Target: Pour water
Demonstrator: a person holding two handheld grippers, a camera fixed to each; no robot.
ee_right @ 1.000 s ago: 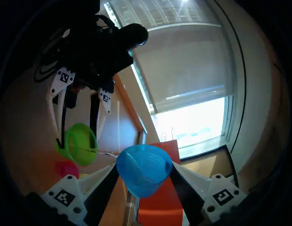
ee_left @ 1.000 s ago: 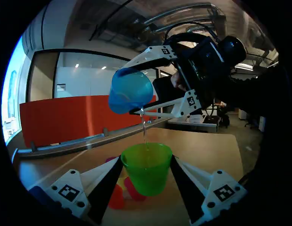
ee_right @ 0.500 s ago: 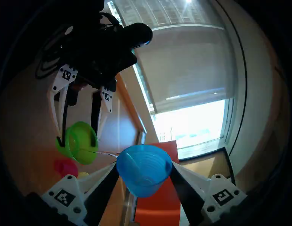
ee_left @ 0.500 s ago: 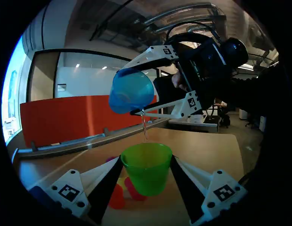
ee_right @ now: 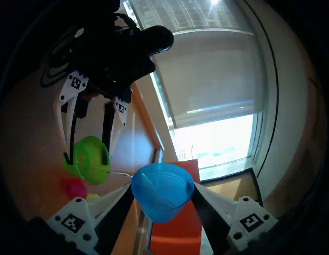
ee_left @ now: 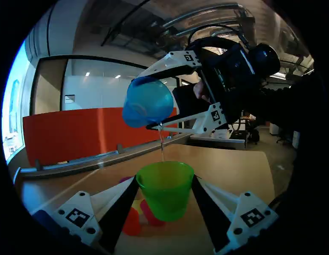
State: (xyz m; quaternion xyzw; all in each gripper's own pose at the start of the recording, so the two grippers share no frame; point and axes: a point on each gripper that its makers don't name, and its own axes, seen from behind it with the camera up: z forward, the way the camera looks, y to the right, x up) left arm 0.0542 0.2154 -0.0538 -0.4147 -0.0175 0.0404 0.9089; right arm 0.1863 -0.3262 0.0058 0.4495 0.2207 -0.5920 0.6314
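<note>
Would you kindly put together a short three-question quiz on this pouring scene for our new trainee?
1. True or false: the blue cup, gripped in the right tool, is tilted above the green cup.
2. Multiple choice: what holds the green cup? A. the left tool; B. a bare hand; C. a wall hook.
3. Fill in the blank: a thin stream of ___ falls from the blue cup towards the green cup.
Key: 1 true; 2 A; 3 water.
</note>
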